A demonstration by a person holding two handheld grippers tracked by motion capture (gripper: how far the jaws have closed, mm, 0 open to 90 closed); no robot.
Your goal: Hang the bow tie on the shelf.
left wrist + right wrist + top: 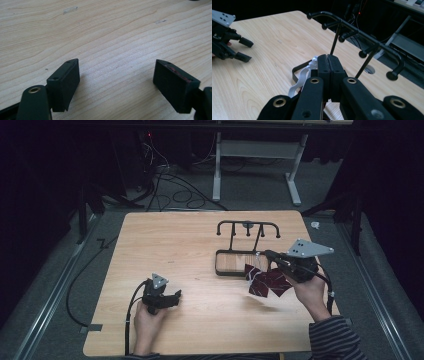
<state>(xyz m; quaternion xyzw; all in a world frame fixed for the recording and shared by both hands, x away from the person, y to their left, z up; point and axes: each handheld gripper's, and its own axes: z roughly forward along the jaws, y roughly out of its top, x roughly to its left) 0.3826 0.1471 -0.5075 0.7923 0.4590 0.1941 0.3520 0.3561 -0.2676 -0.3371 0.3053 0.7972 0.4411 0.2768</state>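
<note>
My right gripper (266,255) (328,58) is off the table at the right, its jaws pressed together. A dark red cloth item (267,282) with pale lines hangs under it, clear of the wood. A white ribbed strap (299,80) of that item runs down from the shut jaws. Just beyond stands a black wire rack (248,226) (362,37) with knobbed hooks on a rectangular base frame (220,265) (295,71). My left gripper (176,297) (116,62) (248,51) rests low on the table at the front left, jaws wide apart with bare wood between them.
The wooden table (175,240) has its far edge close behind the rack. A black cable (131,312) trails from the left gripper toward the front edge. White table legs (216,170) and loose cables lie on the floor beyond.
</note>
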